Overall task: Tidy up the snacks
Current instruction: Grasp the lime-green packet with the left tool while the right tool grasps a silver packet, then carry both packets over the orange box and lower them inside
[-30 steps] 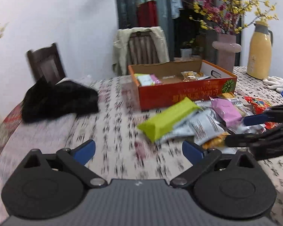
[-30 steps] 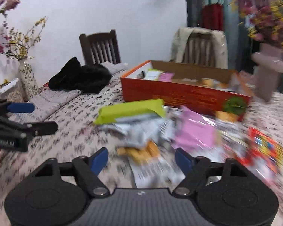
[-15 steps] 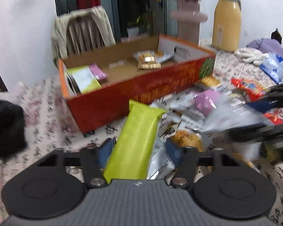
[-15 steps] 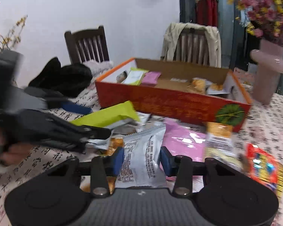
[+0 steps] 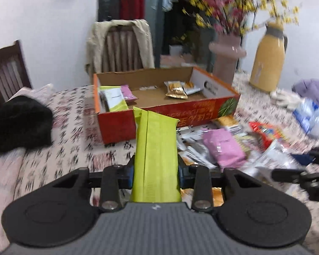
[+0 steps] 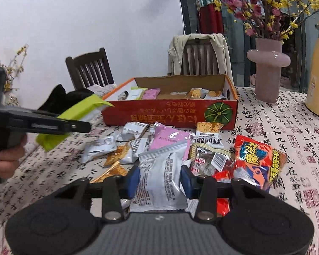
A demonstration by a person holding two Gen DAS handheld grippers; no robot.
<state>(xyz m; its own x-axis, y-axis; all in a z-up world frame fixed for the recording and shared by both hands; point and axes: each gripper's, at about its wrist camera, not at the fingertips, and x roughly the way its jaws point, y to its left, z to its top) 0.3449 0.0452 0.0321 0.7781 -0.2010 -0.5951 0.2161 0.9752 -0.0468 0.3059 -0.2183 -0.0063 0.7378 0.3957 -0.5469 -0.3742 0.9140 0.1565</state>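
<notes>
The left gripper (image 5: 156, 173) has just been closing and now has its blue pads pressed on both sides of a long lime-green snack packet (image 5: 156, 153), which juts forward from between them and appears raised clear of the counter (image 6: 287, 127). The right gripper (image 6: 159, 179) is narrowed onto a white snack sachet (image 6: 159, 176), its pads against the two edges. Straight ahead of both grippers sits the open red cardboard box (image 6: 170, 112), already holding a few packets; between the right gripper and the box lies the loose pile, with a pink packet (image 6: 168, 138) just beyond the sachet and a red bag (image 6: 257, 159) to the right gripper's right. The step in hand looks like the pick-up of two snacks at once. The next move likely calls for carrying each forward over the box's near wall, high enough for the long green packet to clear it, then releasing inside.
</notes>
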